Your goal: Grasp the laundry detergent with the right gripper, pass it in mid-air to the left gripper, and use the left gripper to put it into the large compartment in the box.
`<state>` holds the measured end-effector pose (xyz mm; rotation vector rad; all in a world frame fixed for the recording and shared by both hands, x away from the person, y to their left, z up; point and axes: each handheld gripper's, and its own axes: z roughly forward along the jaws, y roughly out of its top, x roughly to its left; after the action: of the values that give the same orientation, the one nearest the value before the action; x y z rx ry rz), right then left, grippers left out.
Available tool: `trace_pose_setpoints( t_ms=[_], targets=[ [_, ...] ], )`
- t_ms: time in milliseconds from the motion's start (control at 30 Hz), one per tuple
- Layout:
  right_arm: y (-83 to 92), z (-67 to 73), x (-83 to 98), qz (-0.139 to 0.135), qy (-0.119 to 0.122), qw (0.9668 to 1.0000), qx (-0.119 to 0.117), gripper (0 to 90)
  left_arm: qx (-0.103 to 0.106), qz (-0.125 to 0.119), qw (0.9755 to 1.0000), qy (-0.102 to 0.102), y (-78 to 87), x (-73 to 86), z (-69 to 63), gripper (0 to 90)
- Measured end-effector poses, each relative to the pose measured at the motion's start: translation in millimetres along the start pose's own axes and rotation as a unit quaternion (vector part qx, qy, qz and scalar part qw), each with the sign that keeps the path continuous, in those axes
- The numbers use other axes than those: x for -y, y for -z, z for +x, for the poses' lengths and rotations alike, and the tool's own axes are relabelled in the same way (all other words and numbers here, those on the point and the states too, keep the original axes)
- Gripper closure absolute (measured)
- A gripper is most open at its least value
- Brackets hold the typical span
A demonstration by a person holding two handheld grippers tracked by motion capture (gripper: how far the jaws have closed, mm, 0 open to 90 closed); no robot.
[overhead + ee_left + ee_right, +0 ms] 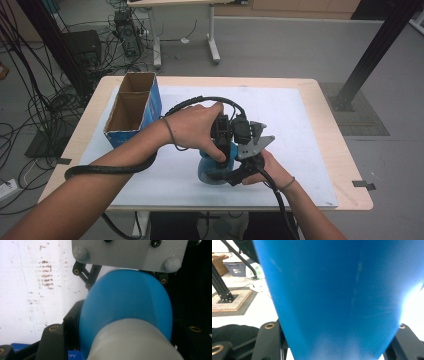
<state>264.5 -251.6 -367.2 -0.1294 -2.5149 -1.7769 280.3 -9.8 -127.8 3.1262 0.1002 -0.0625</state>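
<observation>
The bottle (207, 170) stands on the mat (300, 130) near the front edge at about 6 o'clock; the open box (132, 107) sits back at 10 o'clock.

One blue bottle (210, 172); one cardboard box (132, 107); two hand-held grippers.
</observation>
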Motion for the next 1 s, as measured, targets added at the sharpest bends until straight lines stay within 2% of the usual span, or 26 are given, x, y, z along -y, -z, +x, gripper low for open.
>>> trace_pose_setpoints(
  t_ms=[1000],
  targets=[
    [-0.2, -0.7, -0.4, 0.000, -0.002, 1.0000, -0.002, 41.8, 0.001, -0.001, 1.0000, 0.001, 0.1, 0.1, 0.1, 37.4]
  ],
)
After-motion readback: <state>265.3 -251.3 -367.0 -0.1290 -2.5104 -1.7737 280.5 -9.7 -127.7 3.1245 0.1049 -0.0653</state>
